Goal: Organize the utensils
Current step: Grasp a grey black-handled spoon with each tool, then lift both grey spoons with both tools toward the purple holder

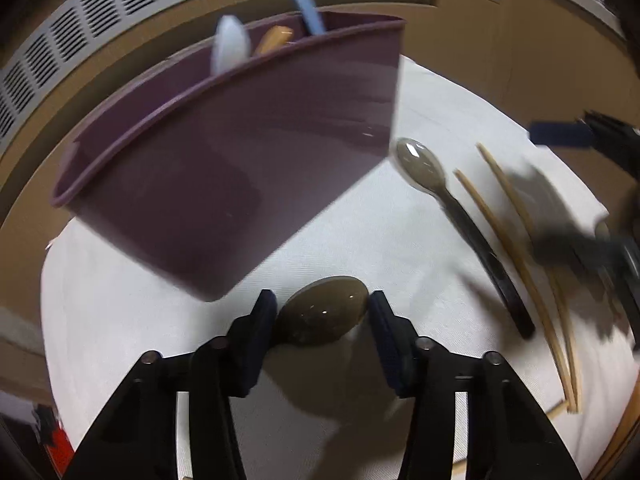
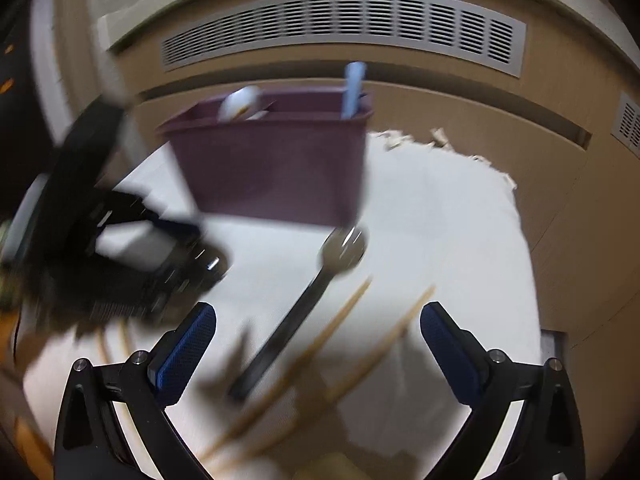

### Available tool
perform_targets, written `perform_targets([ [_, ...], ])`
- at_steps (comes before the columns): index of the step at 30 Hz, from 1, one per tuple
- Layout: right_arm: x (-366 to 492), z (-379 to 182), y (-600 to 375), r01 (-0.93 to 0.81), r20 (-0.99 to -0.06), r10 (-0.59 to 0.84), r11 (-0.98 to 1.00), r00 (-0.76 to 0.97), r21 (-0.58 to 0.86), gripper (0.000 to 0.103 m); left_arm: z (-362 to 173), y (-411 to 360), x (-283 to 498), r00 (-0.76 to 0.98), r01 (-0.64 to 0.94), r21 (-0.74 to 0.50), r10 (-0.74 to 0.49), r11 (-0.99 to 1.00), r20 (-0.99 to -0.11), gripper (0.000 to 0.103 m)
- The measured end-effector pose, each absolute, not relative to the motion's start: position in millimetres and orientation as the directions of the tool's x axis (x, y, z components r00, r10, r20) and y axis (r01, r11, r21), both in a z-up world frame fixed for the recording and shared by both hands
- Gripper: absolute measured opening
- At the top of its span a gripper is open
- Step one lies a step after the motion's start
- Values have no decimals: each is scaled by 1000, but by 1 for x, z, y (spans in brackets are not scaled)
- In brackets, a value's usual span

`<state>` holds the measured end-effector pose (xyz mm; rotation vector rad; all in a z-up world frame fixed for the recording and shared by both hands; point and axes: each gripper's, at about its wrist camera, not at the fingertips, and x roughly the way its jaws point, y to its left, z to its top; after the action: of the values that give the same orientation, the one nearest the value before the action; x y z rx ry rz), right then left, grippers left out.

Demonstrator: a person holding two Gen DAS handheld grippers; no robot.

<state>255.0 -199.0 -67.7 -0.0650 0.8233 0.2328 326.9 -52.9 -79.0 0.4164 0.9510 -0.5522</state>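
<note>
- Two grippers are in your hands, and both cameras look at a white cloth [image 1: 360, 216] that lies on a brown surface.
- Your left gripper [image 1: 322, 306] has a brown spoon [image 1: 322, 312] between its fingers; the bowl of the spoon sits between the two blue pads [image 1: 262, 320]. The left pad seems to touch the bowl, but the right pad shows a thin gap, so I cannot tell if the jaws really clamp it.
- Your right gripper [image 2: 318, 320] has its jaws wide apart, and nothing is between the pads [image 2: 188, 354].
- One purple utensil holder [image 1: 240, 152] stands on the cloth, just ahead of your left gripper. Inside it you see a white utensil [image 1: 230, 46], an orange one [image 1: 274, 40] and a light blue one [image 1: 306, 8], all standing up above the rim.
- One more spoon with a dark handle [image 1: 452, 208] lies flat on the cloth to the right of the holder, its bowl near the holder's corner.
- Two wooden chopsticks [image 1: 516, 256] lie beside that spoon, further to the right, not quite parallel.
- From the right wrist view, the spoon [image 2: 316, 288] and the chopsticks [image 2: 344, 316] lie on the cloth [image 2: 440, 220] in front of your open right gripper, and the holder [image 2: 276, 168] stands behind them. This view is blurred.
</note>
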Motion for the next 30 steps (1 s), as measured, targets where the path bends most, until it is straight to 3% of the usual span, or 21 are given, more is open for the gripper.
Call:
perform_targets([
  [3,296,-75,-202,-151,-773,122,988,622,35,98,-79,-39,330,454,550,28,-271,835,-849,48],
  [5,318,-83,-201,-126,-799,103,991,592,34,83,-79,-32,328,411,558,-31,-309,829,-858,48],
  [9,334,-96,-186,-141,-833,80,990,548,2,71,-78,-28,317,371,614,-55,-349,788,-861,55],
  [12,329,-102,-173,-167,-837,57,985,544,-42,48,-75,-29,309,351,663,-46,-364,747,-863,60],
  [13,324,-99,-167,-203,-836,69,978,544,-51,33,-75,-29,307,350,680,-31,-361,733,-864,61],
  [20,285,-85,-163,-288,-830,135,957,542,-32,33,-70,-39,299,339,775,70,-320,628,-885,64],
  [24,270,-80,-170,-296,-825,170,955,538,4,33,-72,-49,294,375,753,114,-280,648,-884,67],
  [30,263,-77,-181,-280,-809,195,959,554,40,33,-80,-38,333,358,620,-3,-286,785,-889,61],
])
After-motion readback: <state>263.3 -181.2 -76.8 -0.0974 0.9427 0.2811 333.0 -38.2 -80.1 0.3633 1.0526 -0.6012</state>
